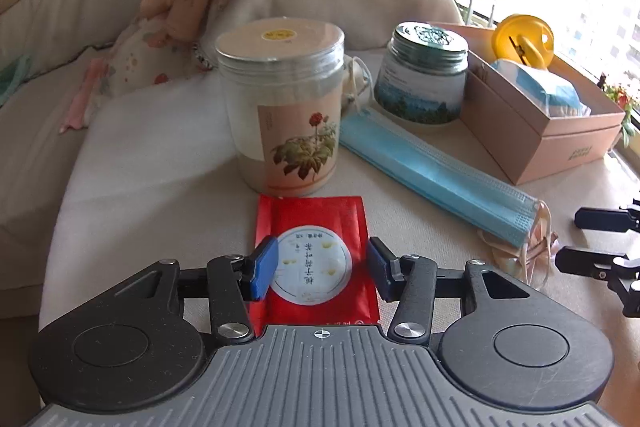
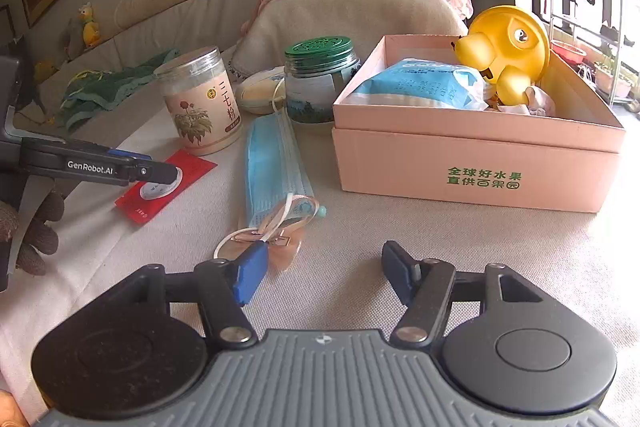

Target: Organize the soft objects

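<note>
Red packet (image 1: 316,247) is lying flat on the sofa cushion (image 1: 160,155), long axis pointing away from you, and your left gripper (image 1: 320,267) is straddling it with jaws wide, not closing yet. Your right gripper (image 2: 320,275) is waiting wide beside the blue mask (image 2: 272,167).

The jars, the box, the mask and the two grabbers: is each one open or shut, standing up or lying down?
Clear plastic jar with flower label: upright, lid on.
Glass jar with green metal lid: upright, lid on.
Pink cardboard box: open, things inside.
Blue face mask: lying flat, outside the box.
Red foil packet: lying flat, between left gripper's fingers.
Left gripper: open.
Right gripper: open, empty.
</note>
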A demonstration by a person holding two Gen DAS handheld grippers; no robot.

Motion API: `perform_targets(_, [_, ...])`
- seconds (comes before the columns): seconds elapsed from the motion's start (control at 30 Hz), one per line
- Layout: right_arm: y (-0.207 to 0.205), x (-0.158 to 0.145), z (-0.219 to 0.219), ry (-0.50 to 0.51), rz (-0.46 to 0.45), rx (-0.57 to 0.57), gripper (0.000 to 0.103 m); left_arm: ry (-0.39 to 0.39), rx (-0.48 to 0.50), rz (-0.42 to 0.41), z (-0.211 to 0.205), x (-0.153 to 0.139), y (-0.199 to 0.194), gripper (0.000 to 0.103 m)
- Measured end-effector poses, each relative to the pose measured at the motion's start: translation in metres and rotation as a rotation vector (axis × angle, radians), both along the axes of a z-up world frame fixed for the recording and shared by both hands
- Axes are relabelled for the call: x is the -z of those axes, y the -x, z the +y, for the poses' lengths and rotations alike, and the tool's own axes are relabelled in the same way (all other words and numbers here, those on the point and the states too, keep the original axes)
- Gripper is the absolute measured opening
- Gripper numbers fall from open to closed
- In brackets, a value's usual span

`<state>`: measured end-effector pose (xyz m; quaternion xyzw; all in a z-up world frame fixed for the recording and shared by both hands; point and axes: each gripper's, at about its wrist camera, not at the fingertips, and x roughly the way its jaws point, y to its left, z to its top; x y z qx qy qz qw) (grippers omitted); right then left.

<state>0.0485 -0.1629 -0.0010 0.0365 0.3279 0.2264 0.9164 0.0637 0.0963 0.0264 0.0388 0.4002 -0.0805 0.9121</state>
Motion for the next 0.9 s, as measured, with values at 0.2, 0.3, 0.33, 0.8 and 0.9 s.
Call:
perform_targets(0.2, [0.002, 0.0, 0.004, 0.021, -0.008, 0.002, 0.065, -0.028, 0.123, 0.01, -0.022, 0.005, 0.009, 0.09])
perform_targets(0.3, [0.003, 0.0, 0.005, 0.027, -0.01, 0.0, 0.066, -0.019, 0.125, -0.032, -0.021, 0.001, 0.016, 0.086])
perform_targets(0.33, [0.003, 0.0, 0.006, 0.029, -0.011, 0.001, 0.066, -0.036, 0.101, -0.055, -0.019, -0.001, 0.016, 0.084])
perform_targets(0.8, [0.0, 0.001, 0.012, 0.038, 0.015, -0.1, 0.095, 0.024, -0.023, -0.038, 0.007, 0.007, 0.0, 0.085])
perform_targets(0.9, [-0.003, 0.001, 0.011, 0.017, 0.037, -0.129, 0.102, 0.018, -0.046, -0.062, 0.006, 0.006, 0.005, 0.074])
